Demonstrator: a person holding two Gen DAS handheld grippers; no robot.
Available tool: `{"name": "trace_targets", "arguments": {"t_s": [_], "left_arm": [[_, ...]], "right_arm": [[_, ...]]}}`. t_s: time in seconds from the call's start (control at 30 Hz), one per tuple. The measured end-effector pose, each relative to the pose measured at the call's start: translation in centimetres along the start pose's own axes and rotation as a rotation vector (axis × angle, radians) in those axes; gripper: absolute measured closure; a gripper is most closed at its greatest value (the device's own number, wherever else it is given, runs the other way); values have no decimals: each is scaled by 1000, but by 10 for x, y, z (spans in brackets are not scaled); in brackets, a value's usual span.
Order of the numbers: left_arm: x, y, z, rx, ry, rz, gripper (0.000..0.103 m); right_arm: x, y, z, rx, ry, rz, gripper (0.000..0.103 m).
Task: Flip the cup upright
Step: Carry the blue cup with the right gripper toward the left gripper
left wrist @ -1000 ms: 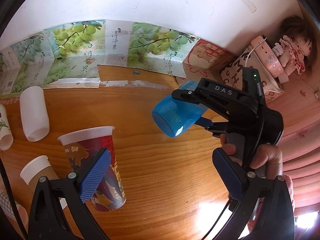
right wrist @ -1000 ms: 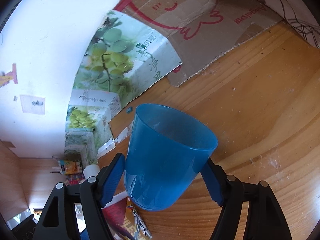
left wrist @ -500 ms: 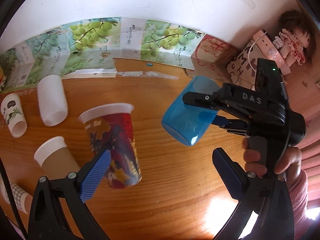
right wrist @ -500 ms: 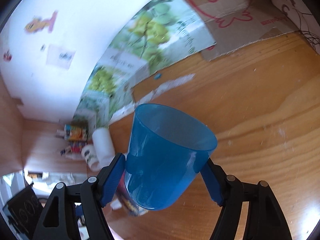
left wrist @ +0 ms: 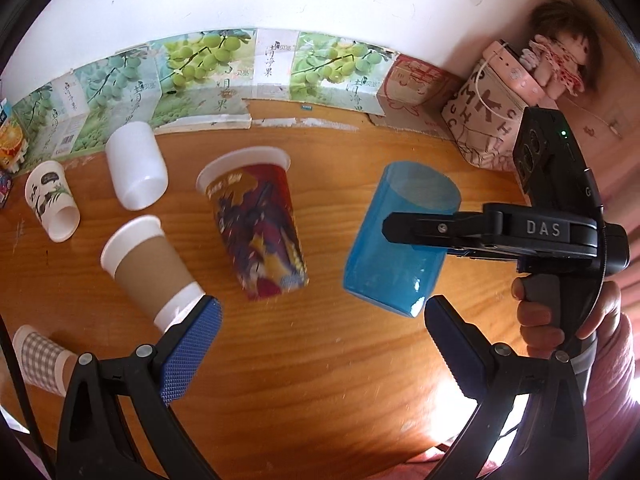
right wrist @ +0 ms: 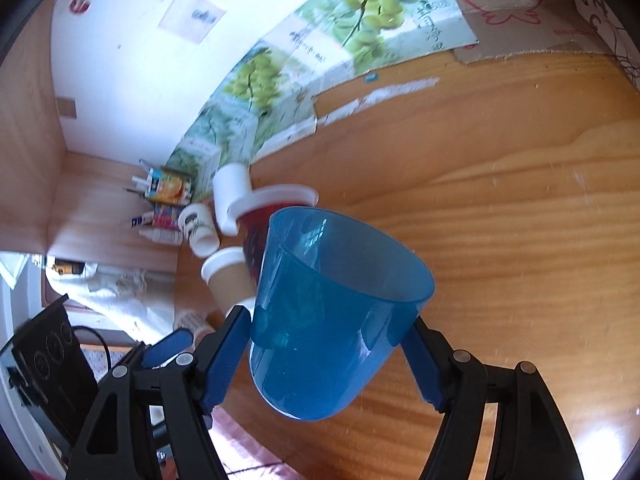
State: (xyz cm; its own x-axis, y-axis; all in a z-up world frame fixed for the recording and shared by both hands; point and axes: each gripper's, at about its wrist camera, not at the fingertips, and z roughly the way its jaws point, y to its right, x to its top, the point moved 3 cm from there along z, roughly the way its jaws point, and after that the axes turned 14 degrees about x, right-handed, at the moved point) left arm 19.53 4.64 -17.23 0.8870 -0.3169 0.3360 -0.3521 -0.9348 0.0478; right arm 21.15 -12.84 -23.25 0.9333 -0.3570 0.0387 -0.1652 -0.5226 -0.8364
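Observation:
My right gripper (right wrist: 328, 356) is shut on a translucent blue plastic cup (right wrist: 332, 312) and holds it above the wooden table (right wrist: 520, 240), mouth up and tilted. In the left wrist view the blue cup (left wrist: 400, 240) hangs right of centre, with the right gripper's black finger (left wrist: 440, 228) across it. My left gripper (left wrist: 320, 344) is open and empty, low over the table's front. A red printed paper cup (left wrist: 256, 228) stands upright left of the blue cup.
A brown-sleeved paper cup (left wrist: 152, 268) stands at the left. A white plastic cup (left wrist: 136, 172) and a small printed paper cup (left wrist: 50, 204) lie on their sides at the far left. Grape-print cartons (left wrist: 208, 76) line the wall. A lettered box (left wrist: 492, 120) and doll (left wrist: 560, 56) sit at the back right.
The blue cup has turned in my right gripper from bottom-forward to nearly upright. The left gripper's view has pulled back, showing more cups at the left.

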Motion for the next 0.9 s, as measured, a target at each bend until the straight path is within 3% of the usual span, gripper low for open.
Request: {"name": "trace_targets", "arguments": {"t_s": [0.53, 0.9], "left_arm": [[-72, -51, -18, -33, -63, 41, 1], [-121, -100, -12, 55, -121, 0, 2]], "right_arm": [[-87, -39, 37, -62, -136, -3, 28], [-132, -60, 81, -130, -222, -27, 28]]}}
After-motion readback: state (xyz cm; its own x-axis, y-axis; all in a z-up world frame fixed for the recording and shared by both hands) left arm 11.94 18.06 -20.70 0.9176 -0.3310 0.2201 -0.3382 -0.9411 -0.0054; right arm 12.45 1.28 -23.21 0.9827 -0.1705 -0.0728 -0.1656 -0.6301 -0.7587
